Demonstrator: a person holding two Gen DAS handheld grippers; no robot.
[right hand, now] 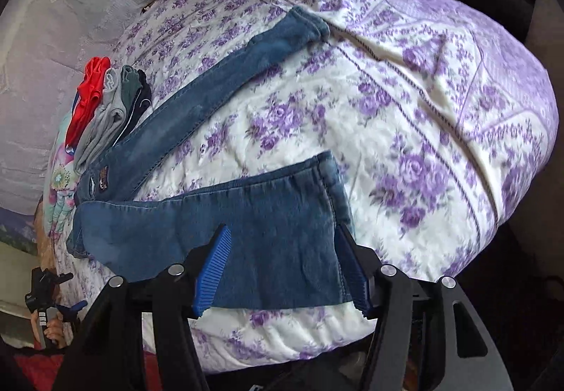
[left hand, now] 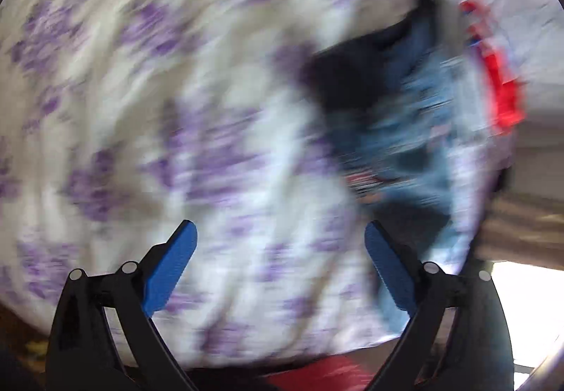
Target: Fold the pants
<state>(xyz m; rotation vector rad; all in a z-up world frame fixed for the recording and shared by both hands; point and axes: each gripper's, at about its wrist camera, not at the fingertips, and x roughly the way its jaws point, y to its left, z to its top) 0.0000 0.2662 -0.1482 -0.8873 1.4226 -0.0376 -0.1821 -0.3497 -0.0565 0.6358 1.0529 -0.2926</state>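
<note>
Blue jeans lie spread on a white bedspread with purple flowers, legs apart: one leg runs to the far hem, the other lies near. My right gripper is open, its blue fingers straddling the near leg's hem end, just above it. My left gripper is open and empty above the bedspread; the view is blurred by motion, with the jeans as a blue smear to the right. The left gripper also shows small at the lower left of the right wrist view.
A stack of folded clothes, red, grey and dark, lies beside the jeans' waist; the red one shows blurred in the left view. A pale pillow or headboard stands behind. The bed drops off at the right and near edges.
</note>
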